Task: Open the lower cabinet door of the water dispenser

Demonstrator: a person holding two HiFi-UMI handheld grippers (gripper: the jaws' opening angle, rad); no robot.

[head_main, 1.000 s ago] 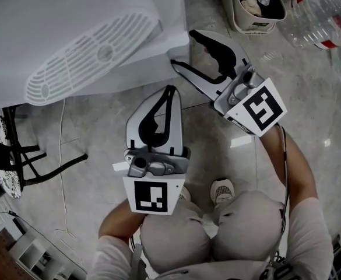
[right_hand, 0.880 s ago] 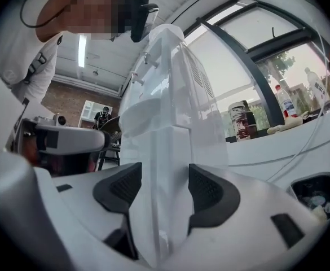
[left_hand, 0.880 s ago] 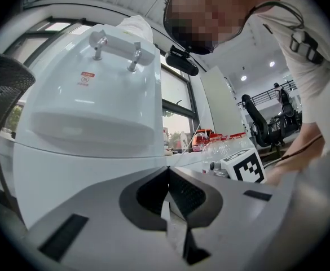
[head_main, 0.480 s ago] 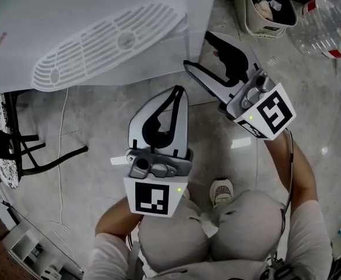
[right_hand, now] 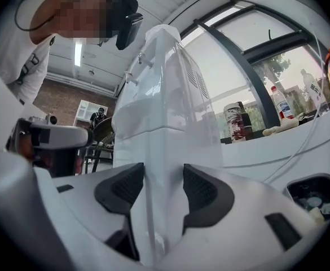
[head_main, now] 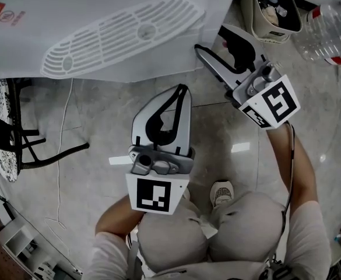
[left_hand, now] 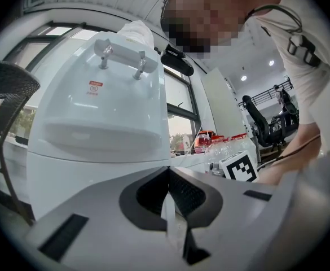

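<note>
The white water dispenser [head_main: 100,4] fills the top of the head view, its drip grille [head_main: 123,37] facing up at me. My right gripper [head_main: 211,38] straddles its lower right corner. In the right gripper view the cabinet's corner edge [right_hand: 153,145] stands between the two black pads [right_hand: 201,191], and the jaws are closing on it without a clear press. My left gripper [head_main: 182,87] hangs shut and holds nothing, a little short of the front. In the left gripper view the lower cabinet front [left_hand: 69,179] lies just beyond the shut left gripper [left_hand: 168,174].
A beige bin [head_main: 272,7] holding rubbish and several clear water bottles [head_main: 333,28] stand right of the dispenser. A black chair frame [head_main: 13,127] and a thin cable [head_main: 62,156] lie at the left on the tiled floor. My knees and a shoe [head_main: 221,191] are below.
The head view has drifted, so the dispenser and bin sit further right in the picture. Both grippers keep their places against the dispenser.
</note>
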